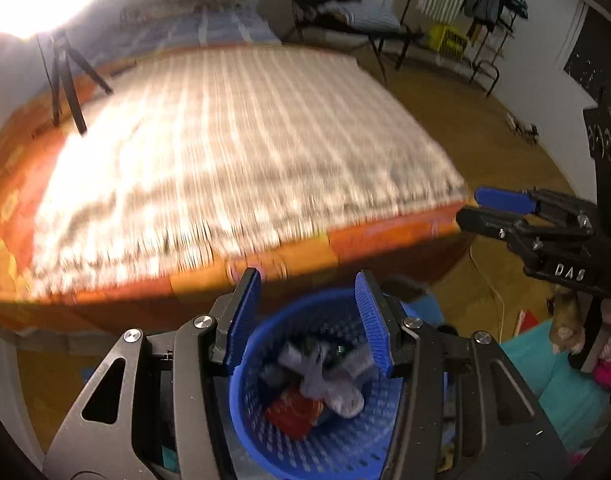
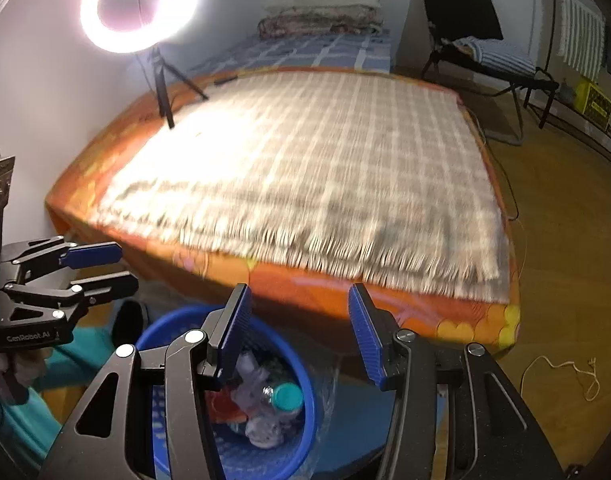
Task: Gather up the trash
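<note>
While both tools hang over the blue basket [image 1: 305, 432], the left gripper [image 1: 307, 320] and right gripper [image 2: 297, 332] stand spread and empty; trash, including a bottle [image 2: 283, 398], lies inside the basket. Scan the bed [image 2: 305, 168] beyond the basket before reaching.

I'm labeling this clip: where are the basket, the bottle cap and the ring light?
basket [image 2: 305, 436]: right wrist view, right rim.
bottle cap [image 2: 288, 396]: right wrist view, teal top.
ring light [image 2: 90, 8]: right wrist view, glowing left arc.
</note>
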Demonstrator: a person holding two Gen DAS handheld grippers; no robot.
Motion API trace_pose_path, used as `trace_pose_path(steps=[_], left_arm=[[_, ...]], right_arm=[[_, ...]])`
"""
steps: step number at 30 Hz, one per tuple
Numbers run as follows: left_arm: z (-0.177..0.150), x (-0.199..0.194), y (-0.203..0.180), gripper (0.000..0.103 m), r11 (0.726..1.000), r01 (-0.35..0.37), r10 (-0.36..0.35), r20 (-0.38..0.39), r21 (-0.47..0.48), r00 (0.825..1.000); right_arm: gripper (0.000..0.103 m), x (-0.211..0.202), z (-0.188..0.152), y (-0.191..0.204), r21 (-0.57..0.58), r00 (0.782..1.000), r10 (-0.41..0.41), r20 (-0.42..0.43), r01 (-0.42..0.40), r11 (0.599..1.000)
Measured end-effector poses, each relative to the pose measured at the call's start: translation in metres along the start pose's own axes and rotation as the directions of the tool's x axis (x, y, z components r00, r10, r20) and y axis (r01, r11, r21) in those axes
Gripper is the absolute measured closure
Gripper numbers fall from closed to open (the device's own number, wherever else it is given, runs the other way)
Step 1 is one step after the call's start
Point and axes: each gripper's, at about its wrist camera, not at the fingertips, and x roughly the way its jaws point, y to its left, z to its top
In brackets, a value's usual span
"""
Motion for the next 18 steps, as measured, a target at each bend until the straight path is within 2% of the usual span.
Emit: trace_pose_path(steps=[6,7,8,9,10,14,16,18], left_arm=[[0.035,-0.018,-0.007,0.052,1.0,-0.028,0.027,0.122,0.011,0.992],[0.039,-0.02,-0.007,0.045,1.0,-0.029,0.028,0.132,0.009,0.991],[0.042,-0.022,-0.006,0.033,1.0,-0.029,0.028,0.142,0.004,0.989],[0.046,-0.025,-0.005,0.028,0.999,-0.033,0.034,0.165,-0.008,0.986],[0.048,-0.028,-0.004,0.025,0.999,-0.034,0.036,0.181,-0.015,0.983],[0.055,-0.033,-0.001,0.025,0.999,-0.039,0.045,0.218,-0.03,0.975],[0.057,-0.032,0.001,0.024,0.998,-0.037,0.046,0.227,-0.041,0.973],[0.059,-0.031,0.001,0.022,0.999,-0.035,0.043,0.227,-0.04,0.973]], right_arm=[[0.054,-0.015,0.025,-0.004,-0.02,0.996,-0.019,0.084,0.021,1.0],[0.054,-0.016,0.028,-0.005,-0.023,0.995,-0.023,0.097,0.026,0.999],[0.054,-0.017,0.031,-0.005,-0.024,0.994,-0.028,0.106,0.031,0.999],[0.054,-0.018,0.034,-0.006,-0.025,0.993,-0.031,0.117,0.034,0.999],[0.054,-0.018,0.036,-0.007,-0.023,0.992,-0.031,0.126,0.034,0.999],[0.054,-0.018,0.042,-0.011,-0.005,0.988,-0.028,0.155,0.029,1.0],[0.051,-0.017,0.042,-0.013,-0.002,0.986,-0.034,0.161,0.035,0.999],[0.035,-0.016,0.042,-0.013,-0.001,0.985,-0.041,0.167,0.042,0.999]])
